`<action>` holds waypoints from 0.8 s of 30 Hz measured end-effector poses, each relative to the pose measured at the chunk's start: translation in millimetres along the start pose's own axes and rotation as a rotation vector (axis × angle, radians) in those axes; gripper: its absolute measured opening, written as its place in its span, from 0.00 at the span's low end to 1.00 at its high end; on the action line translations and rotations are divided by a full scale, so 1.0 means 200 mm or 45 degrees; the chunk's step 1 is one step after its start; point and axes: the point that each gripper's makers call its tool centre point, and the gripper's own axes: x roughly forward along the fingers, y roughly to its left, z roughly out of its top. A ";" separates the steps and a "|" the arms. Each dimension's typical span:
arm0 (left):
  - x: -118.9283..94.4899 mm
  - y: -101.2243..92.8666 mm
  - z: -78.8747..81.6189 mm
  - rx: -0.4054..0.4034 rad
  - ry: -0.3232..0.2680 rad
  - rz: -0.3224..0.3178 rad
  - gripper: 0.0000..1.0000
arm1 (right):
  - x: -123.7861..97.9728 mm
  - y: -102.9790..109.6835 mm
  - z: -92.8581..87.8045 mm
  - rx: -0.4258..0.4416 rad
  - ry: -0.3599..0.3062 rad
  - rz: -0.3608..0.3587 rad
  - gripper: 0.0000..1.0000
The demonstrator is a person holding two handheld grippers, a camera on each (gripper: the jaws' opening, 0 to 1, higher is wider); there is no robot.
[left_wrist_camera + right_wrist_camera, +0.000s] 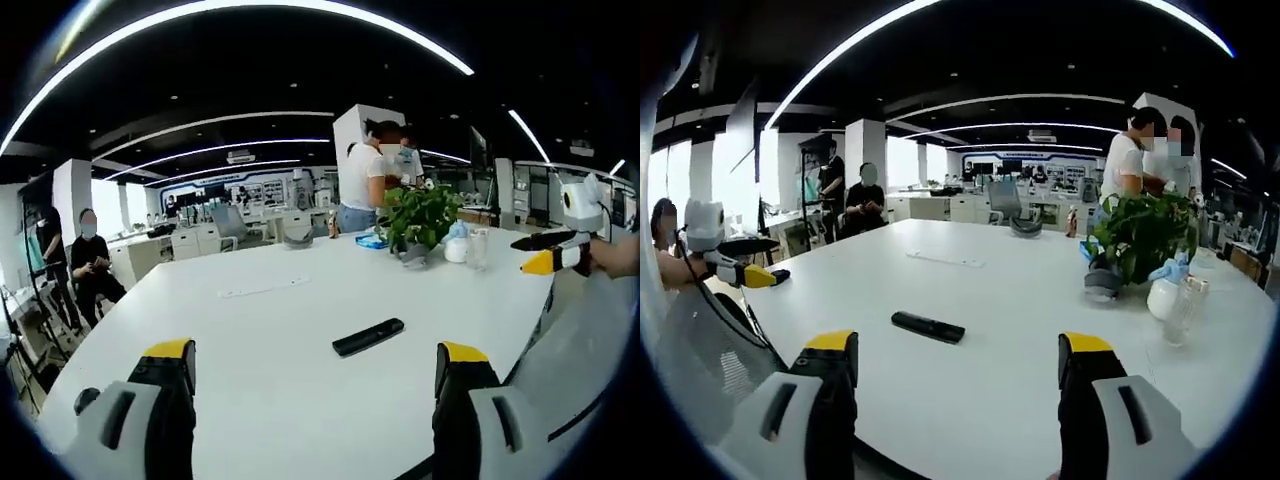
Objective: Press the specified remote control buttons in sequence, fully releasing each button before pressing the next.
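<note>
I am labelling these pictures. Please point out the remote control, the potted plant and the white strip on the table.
remote control (pixel 928 327), right gripper view, middle of its body
potted plant (pixel 418 216), left gripper view, its leaves
white strip (pixel 264 289), left gripper view, its middle

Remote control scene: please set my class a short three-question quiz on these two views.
1. True or false: the left gripper is touching the remote control.
2. What stands on the white table beyond the remote? A) potted plant B) laptop C) toolbox
3. Fill in: both grippers' jaws stand wide ____.

Key: 1. False, it lies apart from both jaws, untouched. 2. A, the potted plant. 3. Open; the right gripper holds nothing either.
</note>
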 end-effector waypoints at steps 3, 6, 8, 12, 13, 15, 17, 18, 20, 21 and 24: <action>0.01 -0.02 -0.02 -0.018 0.019 -0.031 0.99 | 0.00 0.01 -0.01 -0.058 0.028 -0.024 0.85; 0.01 -0.05 -0.04 0.009 0.038 -0.063 0.96 | 0.00 -0.01 -0.02 -0.091 0.046 -0.055 0.85; 0.01 -0.05 -0.01 0.028 -0.003 -0.058 0.97 | 0.01 0.00 -0.02 -0.111 0.052 -0.058 0.85; 0.01 -0.03 -0.03 -0.009 0.025 -0.036 0.98 | 0.01 0.02 -0.01 -0.150 0.057 -0.047 0.81; 0.01 -0.01 -0.04 -0.010 0.042 -0.019 0.98 | 0.01 0.02 -0.01 -0.142 0.060 -0.037 0.81; 0.02 -0.01 -0.04 -0.011 0.046 -0.012 0.98 | 0.01 0.03 -0.02 -0.112 0.060 -0.021 0.81; 0.03 -0.03 -0.07 0.004 0.090 -0.043 0.98 | 0.00 -0.01 -0.01 -0.086 0.046 -0.034 0.80; 0.03 -0.04 -0.08 0.014 0.112 -0.060 0.98 | -0.01 -0.03 0.01 -0.065 0.016 -0.049 0.79; 0.04 -0.05 -0.09 0.019 0.143 -0.086 0.97 | -0.02 -0.04 0.03 -0.046 -0.015 -0.055 0.77; 0.04 -0.05 -0.10 -0.001 0.167 -0.090 0.96 | -0.02 -0.06 0.03 -0.035 -0.024 -0.063 0.75; 0.05 -0.06 -0.07 -0.024 0.213 -0.133 0.95 | -0.02 -0.09 0.03 0.019 -0.018 -0.077 0.74</action>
